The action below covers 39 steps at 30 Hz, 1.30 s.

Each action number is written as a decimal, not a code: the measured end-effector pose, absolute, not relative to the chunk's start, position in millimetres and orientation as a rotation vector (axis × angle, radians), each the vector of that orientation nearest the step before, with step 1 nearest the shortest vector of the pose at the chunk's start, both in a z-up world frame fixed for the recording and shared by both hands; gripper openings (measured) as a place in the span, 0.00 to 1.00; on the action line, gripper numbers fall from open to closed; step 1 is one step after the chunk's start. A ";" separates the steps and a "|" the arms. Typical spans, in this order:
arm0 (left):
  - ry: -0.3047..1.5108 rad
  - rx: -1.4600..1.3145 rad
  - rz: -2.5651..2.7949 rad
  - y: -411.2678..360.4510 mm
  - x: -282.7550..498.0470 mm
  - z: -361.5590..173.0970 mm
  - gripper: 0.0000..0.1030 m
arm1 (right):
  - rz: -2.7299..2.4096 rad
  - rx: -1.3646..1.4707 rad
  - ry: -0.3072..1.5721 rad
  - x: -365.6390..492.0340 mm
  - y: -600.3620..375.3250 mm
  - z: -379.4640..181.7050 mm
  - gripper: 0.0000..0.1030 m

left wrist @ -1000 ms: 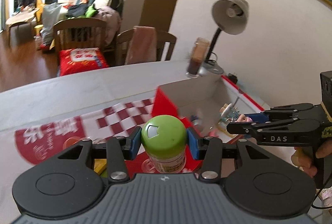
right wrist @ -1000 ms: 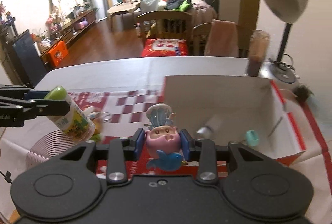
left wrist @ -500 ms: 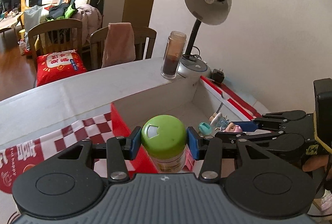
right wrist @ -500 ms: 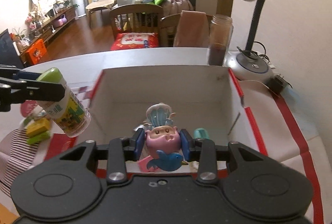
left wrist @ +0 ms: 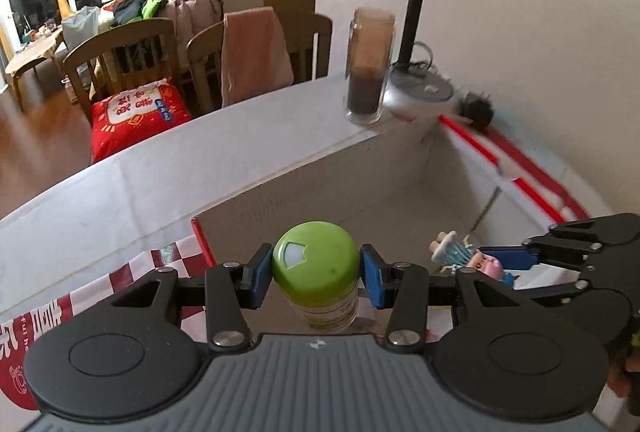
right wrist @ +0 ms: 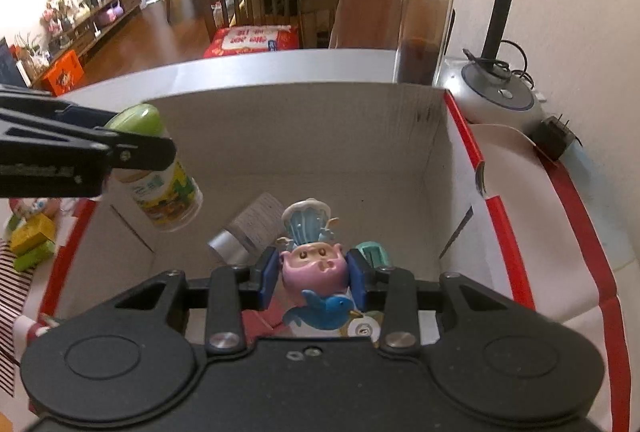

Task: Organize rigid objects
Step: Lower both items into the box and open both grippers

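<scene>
- The green-capped bottle (left wrist: 316,268) sits clamped by its cap between the blue pads of my left gripper (left wrist: 316,274), body hanging below the jaws and tilted, over the near-left corner of the cardboard box (right wrist: 304,136).
- The pink pig figurine (right wrist: 314,266), with a blue bird at its base and a pale blue fan on top, is pinched by its head between the pads of my right gripper (right wrist: 314,272), held over the box's near side.
- Both loads are in the air, by my reading; neither touches the box floor.
- Already inside, ahead of my right jaws: a silver-capped jar (right wrist: 250,230) lying on its side to the left, and a small teal piece (right wrist: 374,252) just right of the right pad.
- So I judge the job partly done: two items boxed, two about to be dropped in once I lower and let go.
- Left of the box, outside it, some yellow and green blocks (right wrist: 30,242) lie on the tablecloth, so more sorting probably remains.
- Beyond the far wall stand a tall glass jar (right wrist: 424,32) with dark contents and a desk lamp (right wrist: 498,94); I doubt they belong to the task.
</scene>
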<state>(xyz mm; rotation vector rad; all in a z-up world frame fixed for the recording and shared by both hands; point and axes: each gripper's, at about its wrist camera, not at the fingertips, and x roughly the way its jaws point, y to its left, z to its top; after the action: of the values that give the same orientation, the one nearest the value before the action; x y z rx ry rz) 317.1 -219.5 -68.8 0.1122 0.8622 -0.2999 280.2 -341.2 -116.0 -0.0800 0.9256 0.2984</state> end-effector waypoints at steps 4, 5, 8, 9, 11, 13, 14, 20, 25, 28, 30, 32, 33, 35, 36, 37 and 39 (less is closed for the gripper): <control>0.888 0.163 -0.283 -231.5 328.0 -84.8 0.44 | 0.323 -0.104 0.969 285.2 -340.0 -127.3 0.35; 0.899 0.169 -0.280 -233.7 331.6 -88.8 0.44 | 0.330 -0.111 0.979 287.3 -339.6 -129.5 0.35; 0.928 0.187 -0.261 -240.0 341.7 -99.3 0.44 | 0.345 -0.145 0.997 288.3 -336.0 -134.5 0.35; 0.942 0.191 -0.257 -241.1 344.6 -102.6 0.44 | 0.348 -0.152 1.001 288.8 -335.2 -135.7 0.35; 0.969 0.194 -0.248 -243.4 350.3 -109.4 0.44 | 0.359 -0.164 1.016 289.2 -332.8 -137.8 0.35; 0.992 0.203 -0.245 -246.5 354.5 -115.2 0.44 | 0.360 -0.178 1.030 289.4 -330.5 -140.4 0.35; 1.000 0.205 -0.248 -247.9 355.8 -117.5 0.44 | 0.361 -0.182 1.033 289.2 -330.2 -141.6 0.35; 1.027 0.216 -0.257 -255.9 358.0 -125.1 0.44 | 0.346 -0.180 1.063 294.3 -332.9 -147.0 0.35; 1.063 0.186 -0.262 -253.4 359.2 -127.9 0.44 | 0.347 -0.159 1.072 295.0 -335.0 -146.4 0.36; 1.069 0.183 -0.263 -252.3 357.5 -129.2 0.44 | 0.349 -0.162 1.074 295.8 -334.2 -146.5 0.37; 1.070 0.179 -0.262 -252.1 356.2 -128.3 0.44 | 0.350 -0.159 1.072 295.3 -334.5 -146.4 0.39; 1.069 0.170 -0.263 -251.5 355.2 -126.1 0.45 | 0.347 -0.156 1.069 296.6 -335.3 -145.9 0.44; 1.068 0.167 -0.262 -251.3 354.6 -125.2 0.48 | 0.346 -0.154 1.064 295.6 -335.4 -144.9 0.46; 1.063 0.151 -0.264 -249.5 351.8 -121.7 0.54 | 0.351 -0.147 1.060 294.3 -335.8 -143.2 0.46; 1.059 0.138 -0.269 -247.5 350.0 -119.4 0.56 | 0.352 -0.143 1.060 293.3 -335.9 -142.5 0.47; 1.056 0.127 -0.273 -246.4 348.6 -117.3 0.56 | 0.353 -0.142 1.058 292.2 -335.4 -141.6 0.47; 1.051 0.113 -0.277 -245.2 345.2 -112.9 0.56 | 0.356 -0.143 1.053 289.6 -335.4 -139.6 0.48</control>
<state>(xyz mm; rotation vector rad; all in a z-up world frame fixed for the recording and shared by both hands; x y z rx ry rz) 345.2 -245.2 -112.9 0.1132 1.0507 -0.2766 289.6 -335.4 -139.6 -0.1432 1.0533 0.3562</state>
